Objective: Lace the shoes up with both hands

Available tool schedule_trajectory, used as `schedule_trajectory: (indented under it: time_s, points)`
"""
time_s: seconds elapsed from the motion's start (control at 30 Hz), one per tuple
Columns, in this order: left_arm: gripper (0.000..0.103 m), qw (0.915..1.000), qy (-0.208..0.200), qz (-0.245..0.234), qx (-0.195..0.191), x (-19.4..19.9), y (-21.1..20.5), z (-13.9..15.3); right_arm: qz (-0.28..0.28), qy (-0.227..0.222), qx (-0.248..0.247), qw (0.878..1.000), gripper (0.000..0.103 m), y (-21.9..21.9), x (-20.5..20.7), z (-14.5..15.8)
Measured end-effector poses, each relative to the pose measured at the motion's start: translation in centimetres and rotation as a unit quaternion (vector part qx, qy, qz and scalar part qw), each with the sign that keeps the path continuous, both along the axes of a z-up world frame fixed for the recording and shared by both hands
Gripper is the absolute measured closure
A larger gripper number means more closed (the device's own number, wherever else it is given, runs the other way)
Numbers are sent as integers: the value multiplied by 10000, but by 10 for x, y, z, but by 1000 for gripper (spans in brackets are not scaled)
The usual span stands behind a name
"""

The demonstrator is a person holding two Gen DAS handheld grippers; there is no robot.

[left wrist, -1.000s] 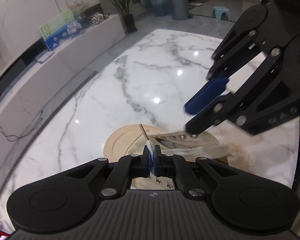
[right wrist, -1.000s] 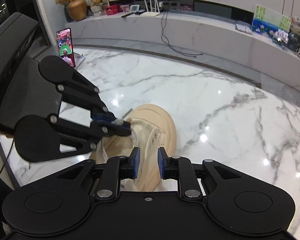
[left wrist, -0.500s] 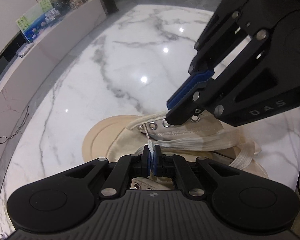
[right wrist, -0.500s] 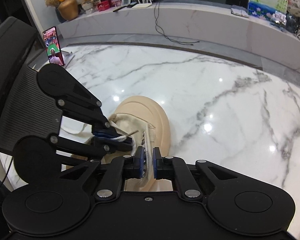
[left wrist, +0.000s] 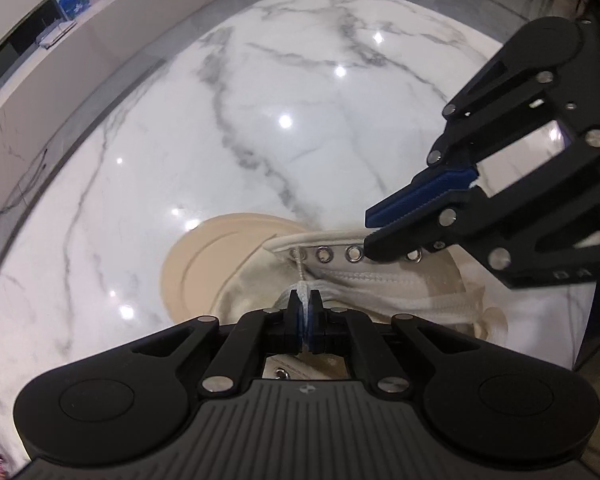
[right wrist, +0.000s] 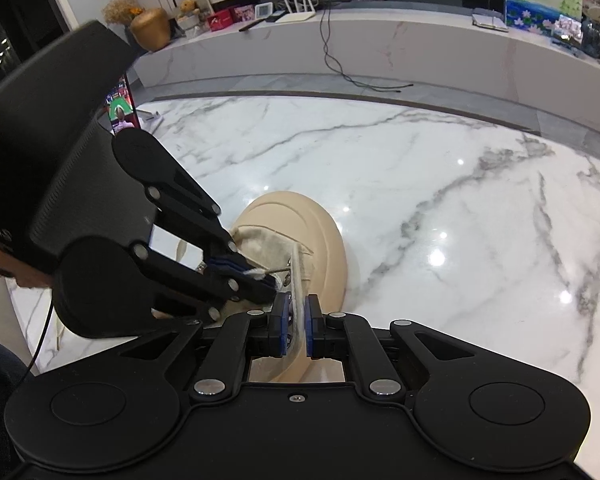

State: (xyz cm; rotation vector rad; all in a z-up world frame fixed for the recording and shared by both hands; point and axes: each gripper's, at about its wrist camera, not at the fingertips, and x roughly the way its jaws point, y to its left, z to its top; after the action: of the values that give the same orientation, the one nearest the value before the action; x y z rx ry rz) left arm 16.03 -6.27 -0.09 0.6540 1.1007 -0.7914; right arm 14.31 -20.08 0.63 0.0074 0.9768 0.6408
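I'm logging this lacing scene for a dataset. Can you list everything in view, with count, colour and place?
Canvas shoe: one, cream, beige rubber toe, on the table.
Flat lace: one, white, across the shoe; tip at the first eyelet.
Marble table: one, white, grey-veined.
Phone: one, screen lit, table's far left edge.
Long sideboard: one, white, behind the table, with clutter.
Left gripper: black, blue pads, shut on the lace.
Right gripper: black, blue pads, just closed on the shoe's eyelet flap.

Cream canvas shoe (left wrist: pixel 380 280) (metal eyelets) on marble; white lace (left wrist: pixel 412 304) trails across it.
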Motion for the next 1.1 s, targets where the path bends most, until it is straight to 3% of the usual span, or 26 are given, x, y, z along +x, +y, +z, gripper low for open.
schedule_trajectory:
  time_s: [0.2,0.5,0.63,1.1]
  points:
    - [101,9931,-95,-782,863,-4,-12,5,28,69,102,9999,97,-1,5,-3]
    - [101,9804,-468,-1367,1340,-8,-8,59,58,36,21,10000,97,2,5,-1]
    - [101,9745,-452,-1524,1583,-9,-1,70,60,40,5,10000,97,1,4,0]
    - [101,9589,155,-2187,1802,4,-25,10,83,43,-91,9999,97,4,4,1]
